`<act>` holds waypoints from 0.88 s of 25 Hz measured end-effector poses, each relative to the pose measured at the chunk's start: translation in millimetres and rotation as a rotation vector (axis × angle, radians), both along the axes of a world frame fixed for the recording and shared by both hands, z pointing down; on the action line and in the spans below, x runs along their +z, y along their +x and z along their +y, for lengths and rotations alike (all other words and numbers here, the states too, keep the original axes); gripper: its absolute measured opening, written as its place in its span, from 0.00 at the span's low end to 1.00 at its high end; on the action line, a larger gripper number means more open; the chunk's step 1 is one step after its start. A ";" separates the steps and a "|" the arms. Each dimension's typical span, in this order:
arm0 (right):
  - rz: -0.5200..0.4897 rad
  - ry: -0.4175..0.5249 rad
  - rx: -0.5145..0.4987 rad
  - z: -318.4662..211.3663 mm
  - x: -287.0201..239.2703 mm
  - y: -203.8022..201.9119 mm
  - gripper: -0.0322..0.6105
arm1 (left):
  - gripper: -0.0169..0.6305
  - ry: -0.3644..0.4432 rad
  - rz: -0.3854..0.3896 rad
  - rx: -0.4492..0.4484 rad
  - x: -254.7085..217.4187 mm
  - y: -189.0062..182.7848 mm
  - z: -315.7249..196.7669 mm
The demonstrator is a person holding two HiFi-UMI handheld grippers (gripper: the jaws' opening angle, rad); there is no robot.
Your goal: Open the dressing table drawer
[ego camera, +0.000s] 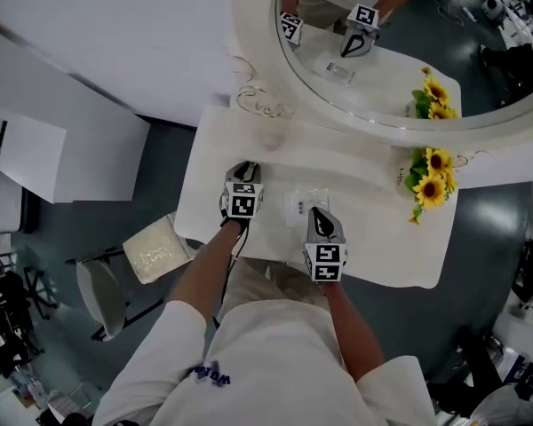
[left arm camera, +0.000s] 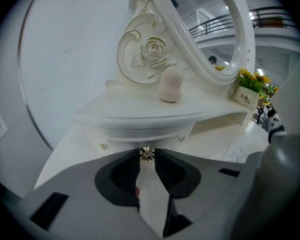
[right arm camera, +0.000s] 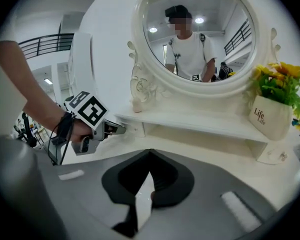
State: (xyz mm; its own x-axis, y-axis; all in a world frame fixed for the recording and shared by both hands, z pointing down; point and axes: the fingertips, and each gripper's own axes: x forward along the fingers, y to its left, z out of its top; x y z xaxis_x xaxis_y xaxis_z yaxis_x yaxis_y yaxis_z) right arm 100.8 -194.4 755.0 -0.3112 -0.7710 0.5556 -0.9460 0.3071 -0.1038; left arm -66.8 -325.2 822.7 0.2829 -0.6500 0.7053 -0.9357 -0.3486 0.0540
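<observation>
The left tool (left arm camera: 148, 152) pinches the small metal knob (left arm camera: 147, 156) of the drawer (left arm camera: 135, 135) just ahead of it. The knob looks hard and slippery, and the drawer should slide lightly on a straight pull. The right tool (right arm camera: 150, 159) is shut and empty.

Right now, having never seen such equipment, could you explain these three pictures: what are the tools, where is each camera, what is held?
A person holds a two-jaw gripper in each hand. One picture looks down from the person's head; the other two come from cameras on the grippers. On the white dressing table stand a mirror, potted sunflowers and a pale sponge. The left gripper is closed on the small metal drawer knob. The right gripper is shut and empty.
</observation>
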 end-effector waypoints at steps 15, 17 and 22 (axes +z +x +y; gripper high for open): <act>0.118 -0.516 -0.208 54.3 86.5 -31.2 0.06 | 0.18 -0.028 0.000 0.007 5.4 -2.4 -0.4; 0.105 -0.518 -0.201 58.2 94.5 -29.3 0.06 | 0.18 -0.042 0.007 0.018 6.1 -2.8 1.0; 0.122 -0.559 -0.239 56.6 88.9 -35.4 0.06 | 0.18 -0.052 0.017 0.039 4.0 -4.4 8.6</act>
